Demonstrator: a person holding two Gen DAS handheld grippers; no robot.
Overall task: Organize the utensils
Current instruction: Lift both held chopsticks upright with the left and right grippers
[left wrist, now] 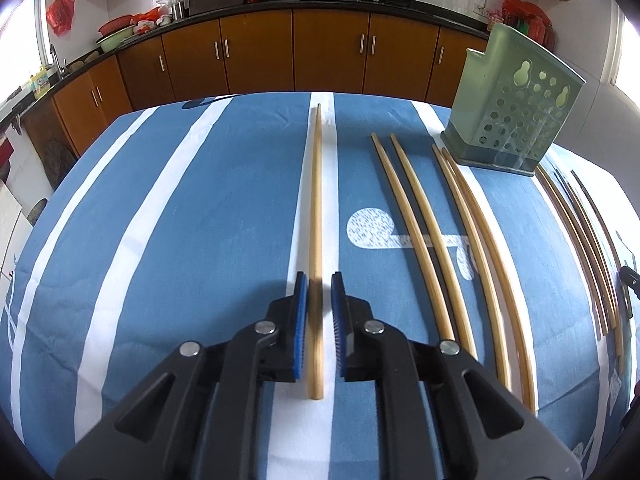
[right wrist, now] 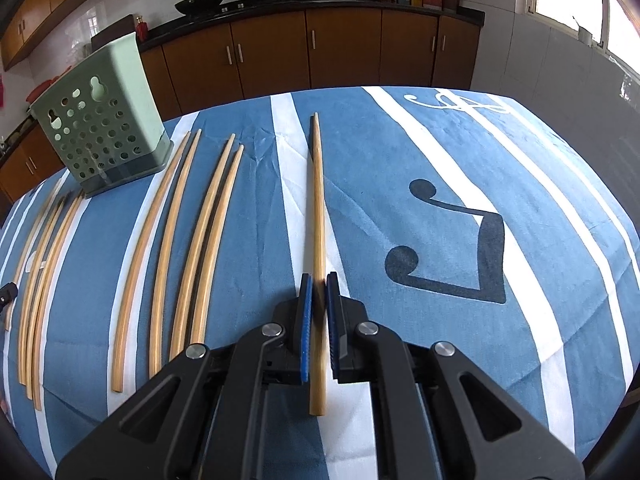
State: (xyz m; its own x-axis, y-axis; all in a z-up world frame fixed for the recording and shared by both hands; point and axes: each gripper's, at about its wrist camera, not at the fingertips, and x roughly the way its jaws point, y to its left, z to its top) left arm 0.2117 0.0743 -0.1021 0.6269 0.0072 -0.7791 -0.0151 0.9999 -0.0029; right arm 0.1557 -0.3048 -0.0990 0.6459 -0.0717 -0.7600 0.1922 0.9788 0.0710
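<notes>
My left fingers [left wrist: 320,276] are closed on one chopstick [left wrist: 316,208] and my right fingers [right wrist: 319,278] are closed on another chopstick [right wrist: 318,208], each gripped near its thick end with the thin tip pointing toward the far edge of the worktop [left wrist: 160,216]. Between my two hands, loose chopsticks [left wrist: 424,236] lie in rows on the striped cloth, and beyond them the green perforated holder [left wrist: 516,112] stands upright near the far edge. I judge this the carrying step; next each stick must be tipped upright and lowered into the holder's open top.
</notes>
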